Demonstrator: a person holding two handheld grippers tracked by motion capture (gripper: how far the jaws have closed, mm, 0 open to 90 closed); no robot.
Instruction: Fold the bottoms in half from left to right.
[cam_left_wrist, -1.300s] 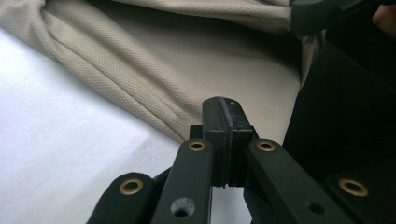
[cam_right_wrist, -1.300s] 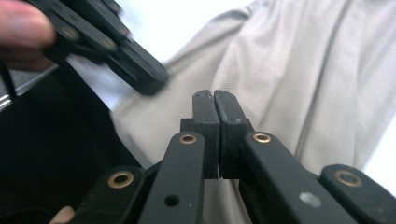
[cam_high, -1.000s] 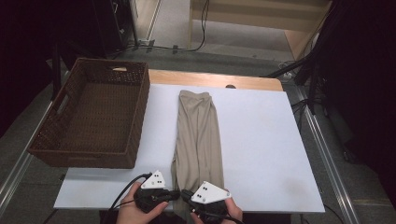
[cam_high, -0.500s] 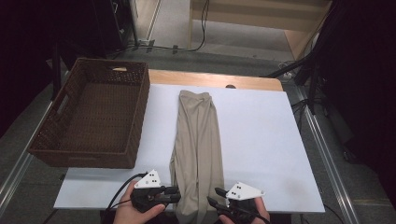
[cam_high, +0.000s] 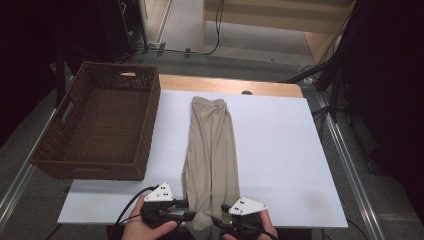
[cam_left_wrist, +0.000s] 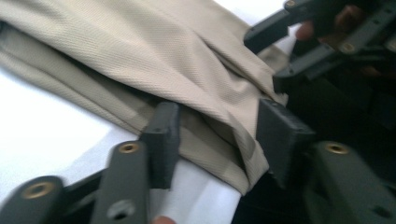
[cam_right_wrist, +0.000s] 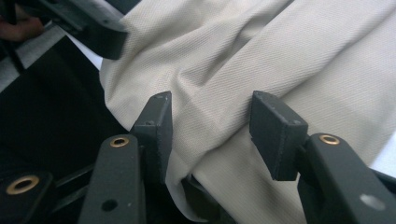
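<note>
Cloth: a beige garment (cam_high: 212, 150) is laid folded into 1 long strip down the middle of the white board (cam_high: 280, 150), its far end near the board's far edge and its near end hanging just over the near edge.
Near end: loose folds and a hem are seen in the left gripper view (cam_left_wrist: 154, 60) and in the right gripper view (cam_right_wrist: 261, 60); the fabric rests partly on the board and partly over dark space.
Left gripper (cam_high: 183, 210): it is held at the strip's left near corner, with the jaws parted to a middling gap; they have just been opening. The cloth's edge lies between the 2 jaws (cam_left_wrist: 217, 133), but it cannot be told whether either pad touches it, and no pinch is seen.
Right gripper (cam_high: 220, 214): it is held at the strip's right near corner, with the jaws likewise parted and just opened further. A fold of cloth passes between them (cam_right_wrist: 210, 126) without being squeezed.
Hands: 2 hands are seen at the bottom edge of the high view, 1 on each gripper.
Basket: a brown wicker basket (cam_high: 145, 150) stands at the board's left, just beside the cloth but apart from it.
</note>
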